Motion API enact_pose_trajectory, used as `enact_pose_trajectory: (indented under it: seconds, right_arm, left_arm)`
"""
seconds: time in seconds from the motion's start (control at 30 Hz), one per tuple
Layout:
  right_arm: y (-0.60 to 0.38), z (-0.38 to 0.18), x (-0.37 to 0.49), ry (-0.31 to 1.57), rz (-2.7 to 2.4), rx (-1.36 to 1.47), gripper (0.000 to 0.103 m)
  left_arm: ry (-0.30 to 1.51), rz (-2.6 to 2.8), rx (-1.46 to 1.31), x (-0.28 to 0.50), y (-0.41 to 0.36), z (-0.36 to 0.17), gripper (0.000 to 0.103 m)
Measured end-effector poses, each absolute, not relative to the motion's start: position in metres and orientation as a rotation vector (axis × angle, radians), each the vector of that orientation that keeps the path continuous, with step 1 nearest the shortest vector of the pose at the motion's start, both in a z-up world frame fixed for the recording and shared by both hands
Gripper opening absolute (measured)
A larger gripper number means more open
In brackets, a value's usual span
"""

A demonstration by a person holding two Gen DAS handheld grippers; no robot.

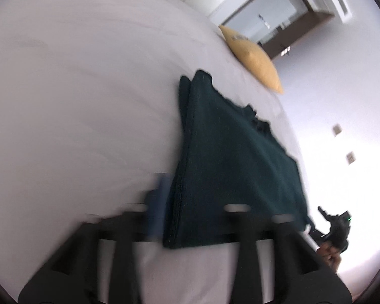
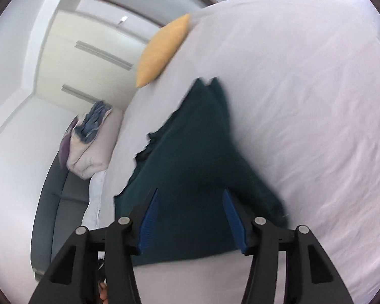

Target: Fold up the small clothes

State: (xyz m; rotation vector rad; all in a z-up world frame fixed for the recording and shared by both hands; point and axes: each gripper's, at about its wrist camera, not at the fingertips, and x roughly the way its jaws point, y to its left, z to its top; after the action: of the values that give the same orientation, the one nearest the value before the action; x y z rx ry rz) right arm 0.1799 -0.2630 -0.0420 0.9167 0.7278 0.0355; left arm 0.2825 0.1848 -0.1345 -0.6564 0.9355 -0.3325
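A dark green garment lies folded on the white bed. Its near edge reaches between my left gripper's fingers. My left gripper is blurred; one blue pad shows left of the cloth, the other is hidden behind it. In the right wrist view the same garment spreads under my right gripper, whose blue pads stand wide apart over the cloth, not closed on it. The right gripper also shows at the far right of the left wrist view.
A yellow cushion lies at the bed's far edge, beyond the garment; it also shows in the right wrist view. A grey sofa beside the bed carries a pile of clothes. White wall and wardrobe stand behind.
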Motion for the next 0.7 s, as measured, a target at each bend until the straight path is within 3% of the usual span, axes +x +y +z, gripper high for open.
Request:
enact_pose_trajectory:
  seconds: [0.03,0.53,0.6,0.67,0.7]
  right_arm:
    - [-0.259,-0.04,0.181,0.733,0.059,0.914,0.056]
    - [-0.161,-0.033,0.254,0.882,0.328,0.84,0.056]
    - [-0.154,-0.034,0.26,0.898,0.348,0.831,0.056]
    - [-0.144,-0.037,0.269,0.92,0.364,0.818,0.056]
    - [-0.139,-0.038,0.274,0.93,0.37,0.811,0.056]
  left_arm:
    - [0.92,-0.318,-0.686,0.277,0.192,-0.133,0.092]
    - [1.249,-0.562,-0.787,0.346,0.166,-0.166,0.091]
    - [1.28,-0.575,-0.814,0.354,0.161,-0.17,0.083]
    - [1.307,-0.578,-0.858,0.356,0.16,-0.177,0.062]
    - [1.319,-0.576,-0.871,0.357,0.16,-0.18,0.058]
